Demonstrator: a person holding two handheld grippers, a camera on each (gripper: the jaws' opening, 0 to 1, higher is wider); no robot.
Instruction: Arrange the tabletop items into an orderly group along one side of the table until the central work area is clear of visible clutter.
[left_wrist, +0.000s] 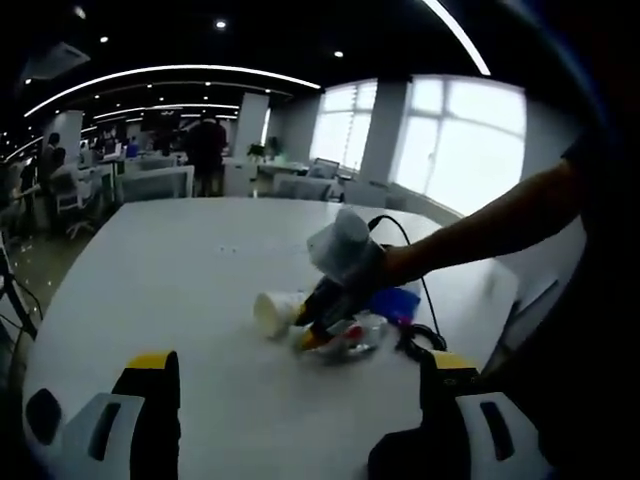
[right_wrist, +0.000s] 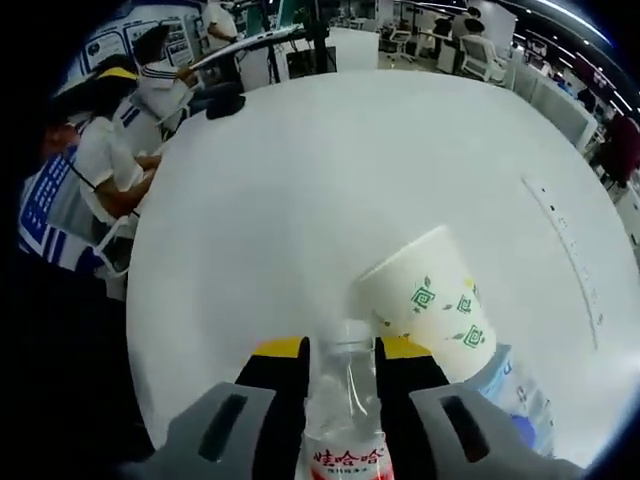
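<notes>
The right gripper (right_wrist: 340, 365) clamps a clear plastic water bottle (right_wrist: 345, 420) at its neck. It is probably light, slippery and crushable. The left gripper (left_wrist: 300, 400) stands open, empty.

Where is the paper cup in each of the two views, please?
Left gripper view: the paper cup lies on its side near the middle, left of the right claw, which comes in from the right.
Right gripper view: the cup lies right of centre, just above and right of the bottle that the right claw holds.
Shared landmark: the white table.
</notes>
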